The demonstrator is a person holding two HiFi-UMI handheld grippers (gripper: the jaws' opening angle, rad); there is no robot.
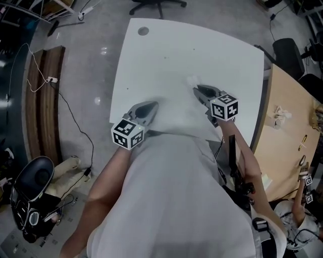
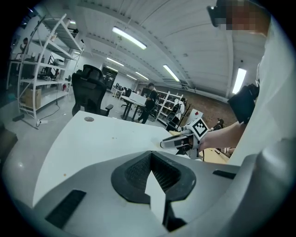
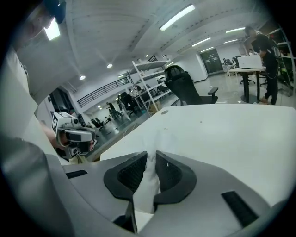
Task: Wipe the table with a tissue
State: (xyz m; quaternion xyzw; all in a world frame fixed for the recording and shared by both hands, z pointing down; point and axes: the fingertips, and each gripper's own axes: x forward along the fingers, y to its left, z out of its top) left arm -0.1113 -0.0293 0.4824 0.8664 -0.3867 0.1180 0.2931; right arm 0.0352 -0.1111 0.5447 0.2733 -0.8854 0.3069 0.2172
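Over the table [image 1: 176, 50], the right gripper [image 1: 197, 89] clenches a tissue [image 1: 192, 79]; left gripper [image 1: 153, 105] jaws pressed together, empty

Table [image 1: 171, 55]: centre of scene. Over its near half: left gripper [image 1: 153, 105] at left, right gripper [image 1: 197, 89] at right, well apart. Tissue [image 1: 192, 79]: between the right gripper's jaws. Second table [image 1: 287, 121]: just beside, right. Office chair [image 1: 157, 4]: beyond the far edge.

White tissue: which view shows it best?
Right gripper view: the crumpled white tissue is pinched between the fingers of the right gripper. Head view shows the tissue only as a small tuft against the white table. Left gripper view shows that gripper far off, tissue indistinct.
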